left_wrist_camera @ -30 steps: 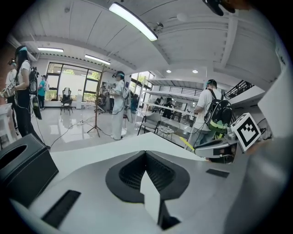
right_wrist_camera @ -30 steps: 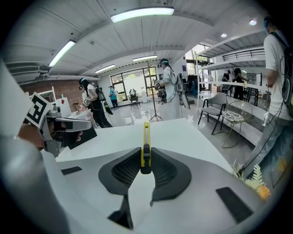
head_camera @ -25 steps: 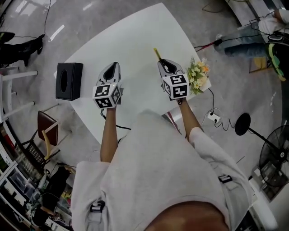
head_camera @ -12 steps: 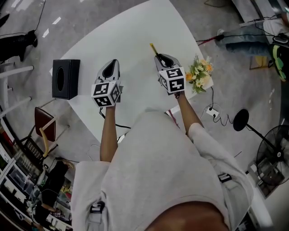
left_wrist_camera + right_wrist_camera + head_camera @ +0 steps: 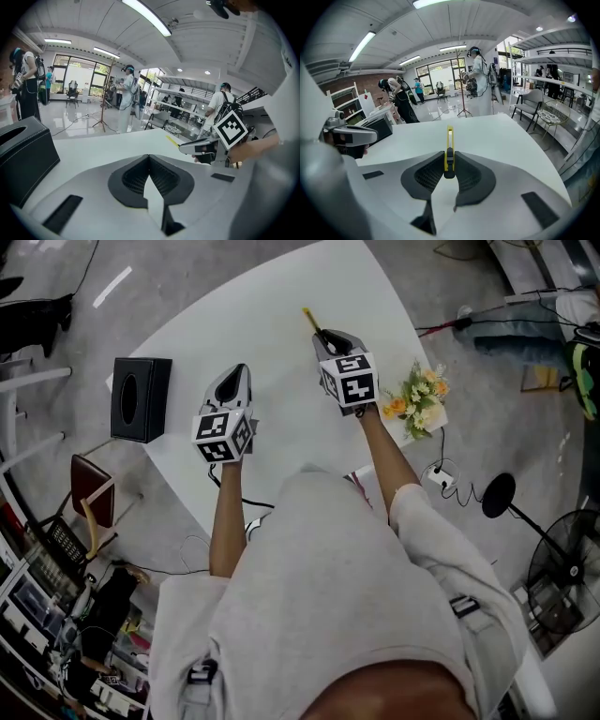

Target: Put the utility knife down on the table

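A yellow utility knife (image 5: 449, 149) with a black slider is clamped between the jaws of my right gripper (image 5: 448, 161) and sticks out forward over the white table (image 5: 497, 136). In the head view its yellow tip (image 5: 310, 320) shows beyond the right gripper (image 5: 330, 339), which hovers above the table's far middle. My left gripper (image 5: 232, 382) sits over the table's left part, its jaws closed together with nothing between them (image 5: 148, 161). The knife (image 5: 172, 139) also shows at the right of the left gripper view, ahead of the right gripper (image 5: 187, 148).
A black tissue box (image 5: 140, 399) stands at the table's left corner, also in the left gripper view (image 5: 23, 157). A small bunch of flowers (image 5: 419, 401) sits at the right edge. A chair (image 5: 89, 502), cables and a fan (image 5: 562, 568) are on the floor.
My right gripper has carried the knife forward, farther across the table and away from the flowers. The left gripper has stayed where it was.
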`<state>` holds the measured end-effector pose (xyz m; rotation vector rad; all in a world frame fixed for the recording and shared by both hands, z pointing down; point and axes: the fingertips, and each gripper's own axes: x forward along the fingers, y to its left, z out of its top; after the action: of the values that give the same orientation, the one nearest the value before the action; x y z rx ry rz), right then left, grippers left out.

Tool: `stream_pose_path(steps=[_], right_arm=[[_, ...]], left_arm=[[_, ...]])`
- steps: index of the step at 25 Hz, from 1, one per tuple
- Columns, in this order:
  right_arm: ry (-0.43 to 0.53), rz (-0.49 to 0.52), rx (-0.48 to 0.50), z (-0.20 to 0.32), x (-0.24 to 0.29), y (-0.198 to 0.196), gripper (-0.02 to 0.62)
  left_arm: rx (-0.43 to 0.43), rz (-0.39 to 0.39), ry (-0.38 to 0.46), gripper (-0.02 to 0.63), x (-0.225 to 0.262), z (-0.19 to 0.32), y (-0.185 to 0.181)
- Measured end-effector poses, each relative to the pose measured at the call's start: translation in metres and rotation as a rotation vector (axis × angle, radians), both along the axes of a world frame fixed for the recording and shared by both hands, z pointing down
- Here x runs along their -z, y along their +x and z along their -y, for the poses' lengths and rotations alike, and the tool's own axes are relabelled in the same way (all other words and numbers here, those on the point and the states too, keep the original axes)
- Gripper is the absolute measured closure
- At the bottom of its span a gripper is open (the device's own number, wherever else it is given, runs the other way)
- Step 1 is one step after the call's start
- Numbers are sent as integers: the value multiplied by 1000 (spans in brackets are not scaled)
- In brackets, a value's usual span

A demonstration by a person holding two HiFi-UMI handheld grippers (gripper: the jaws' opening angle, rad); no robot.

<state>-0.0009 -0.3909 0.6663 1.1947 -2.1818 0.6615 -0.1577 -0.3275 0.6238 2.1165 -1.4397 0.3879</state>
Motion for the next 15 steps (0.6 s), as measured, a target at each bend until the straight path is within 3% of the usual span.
stream_pose_path(steps=[15], right_arm=[[-113, -126, 49, 35, -52, -9, 512]], left_arm=[[19, -14, -1, 587, -1, 1, -3]])
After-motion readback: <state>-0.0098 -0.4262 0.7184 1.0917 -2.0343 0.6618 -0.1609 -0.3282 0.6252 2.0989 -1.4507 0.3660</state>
